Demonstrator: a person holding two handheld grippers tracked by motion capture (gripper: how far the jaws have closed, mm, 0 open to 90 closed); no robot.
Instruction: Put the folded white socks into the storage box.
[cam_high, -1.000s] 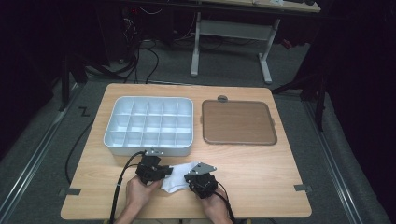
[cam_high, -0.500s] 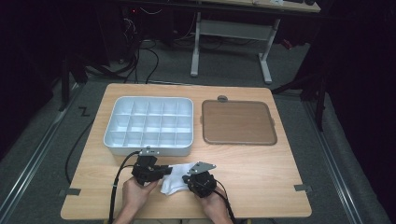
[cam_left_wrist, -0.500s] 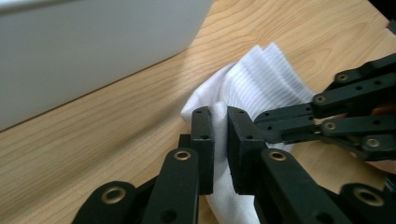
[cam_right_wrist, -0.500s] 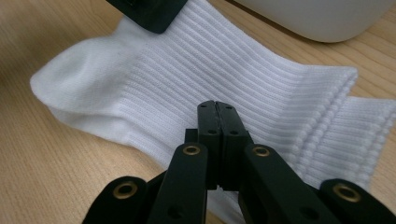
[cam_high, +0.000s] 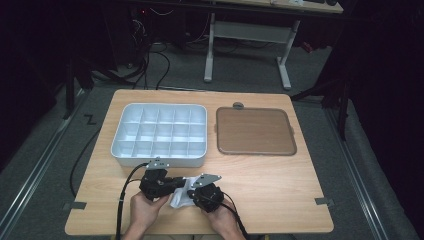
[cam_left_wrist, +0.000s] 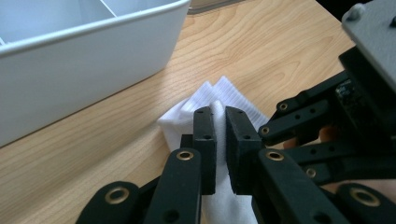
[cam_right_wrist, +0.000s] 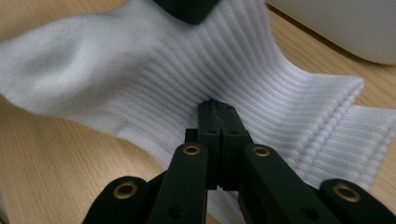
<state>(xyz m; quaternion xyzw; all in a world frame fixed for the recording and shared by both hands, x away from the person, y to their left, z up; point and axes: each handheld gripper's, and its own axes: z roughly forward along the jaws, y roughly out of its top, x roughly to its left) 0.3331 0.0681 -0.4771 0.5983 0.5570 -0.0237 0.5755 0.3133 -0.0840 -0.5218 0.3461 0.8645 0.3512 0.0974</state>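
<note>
A white ribbed sock (cam_high: 180, 197) lies bunched on the wooden table (cam_high: 280, 185) near its front edge, between the person's two hands. My left gripper (cam_high: 183, 183) points right and is shut on a raised fold of the sock (cam_left_wrist: 224, 91), which shows as white cloth pinched between its jaws (cam_left_wrist: 220, 119). My right gripper (cam_high: 193, 196) points left from the other side. It (cam_right_wrist: 218, 109) is shut on the sock's ribbed cuff (cam_right_wrist: 140, 70). In the left gripper view the right gripper (cam_left_wrist: 336, 116) sits close on the right.
A white compartment tray (cam_high: 157, 159) stands just behind the hands, its wall (cam_left_wrist: 84, 60) close to the sock. A flat brown mat (cam_high: 254, 131) lies to the tray's right. Cables trail from both grippers over the table's front edge. Bare wood extends to the right.
The left gripper has lifted slightly with its pinch of sock, so the cloth is a little more gathered. The right gripper has stayed in place.
</note>
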